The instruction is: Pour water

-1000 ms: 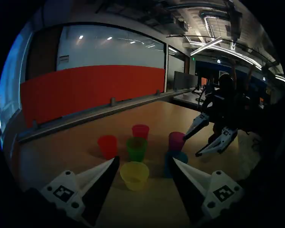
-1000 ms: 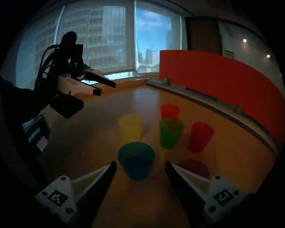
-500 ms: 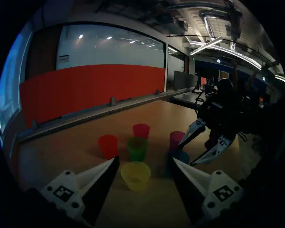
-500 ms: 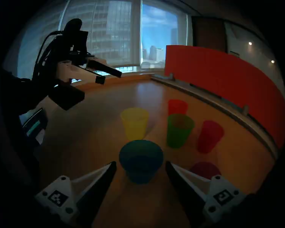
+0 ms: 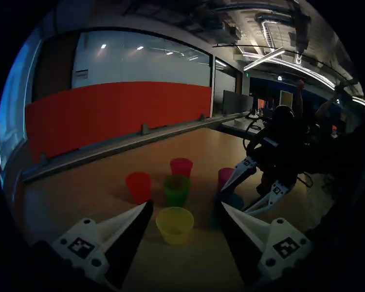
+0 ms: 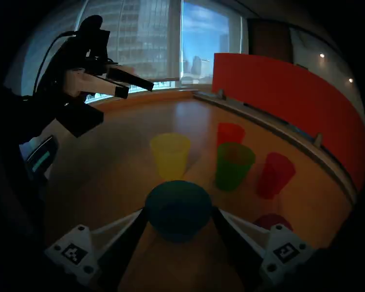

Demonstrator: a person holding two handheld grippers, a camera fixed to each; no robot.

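- Wooden table [image 5: 85, 194] runs along a red wall panel [image 5: 109, 112].
- Left gripper [image 5: 185, 204]: fingers spread wide, gripping nothing, yellow cup [image 5: 174, 225] on the table just ahead.
- Right gripper [image 6: 178, 209]: also wide apart, teal cup [image 6: 177, 219] standing right between its fingers; can't tell if they touch it.
- Green cup [image 6: 233, 165] and red cup [image 6: 229, 134] stand a bit farther out.

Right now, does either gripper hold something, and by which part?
Nothing held yet. The open right gripper flanks the dark teal plastic cup near its rim; the left gripper is open, empty.
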